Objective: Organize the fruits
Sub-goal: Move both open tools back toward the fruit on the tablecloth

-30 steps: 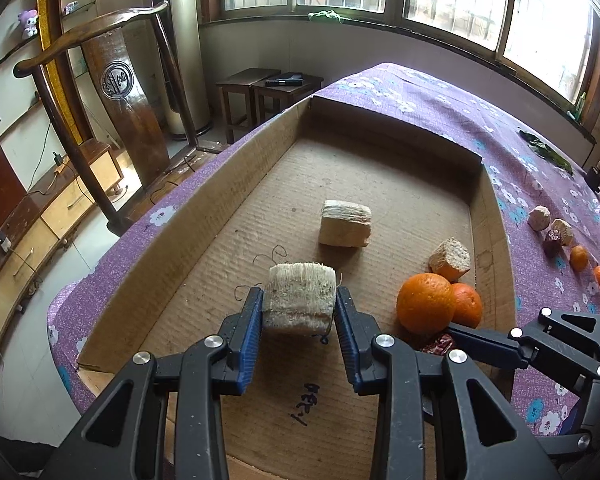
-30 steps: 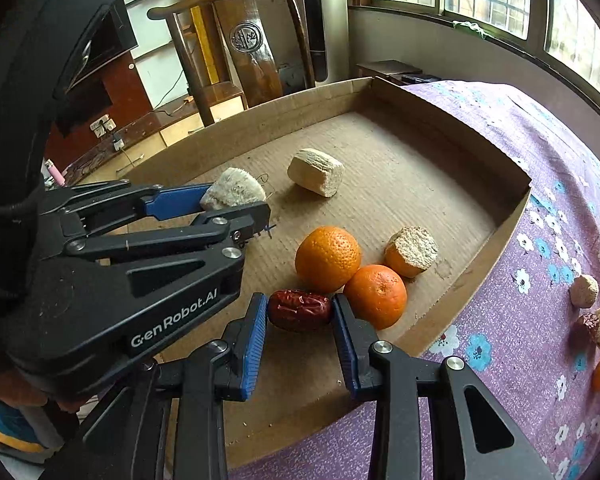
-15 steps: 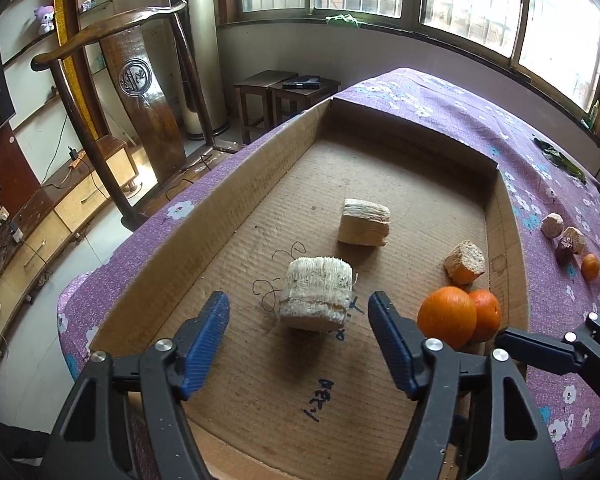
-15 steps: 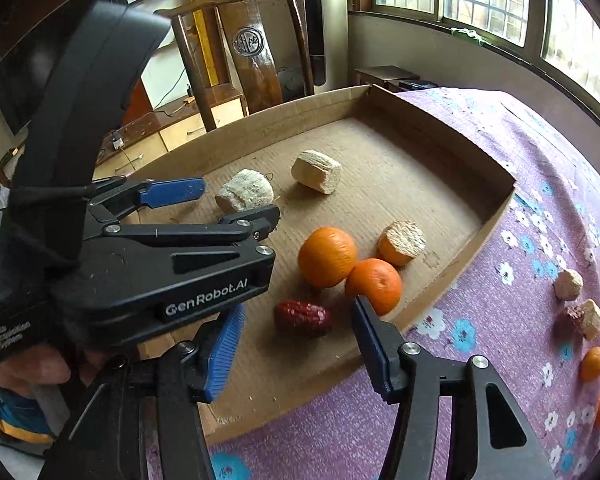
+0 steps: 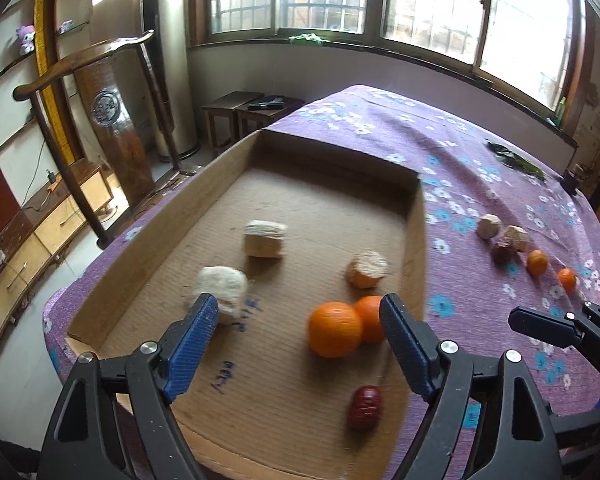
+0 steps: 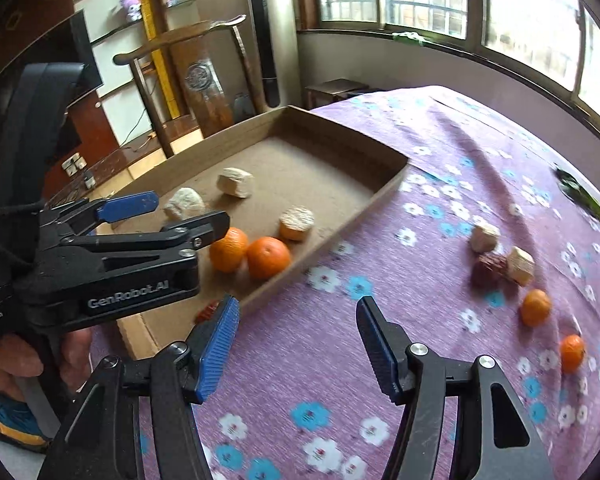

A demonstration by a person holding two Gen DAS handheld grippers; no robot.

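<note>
Both grippers hang empty, jaws opening: the left gripper [image 5: 296, 344] over the shallow brown cardboard tray [image 5: 415, 248], the right gripper [image 6: 296, 350] over the purple flowered tablecloth [image 6: 340, 380]. Next we'd reach for the small orange tangerines [image 6: 535, 307] along the cloth's right edge — centre one between wide jaws, close gently, then set it beside the two oranges [image 5: 334, 328] by the tray's right wall.
</note>
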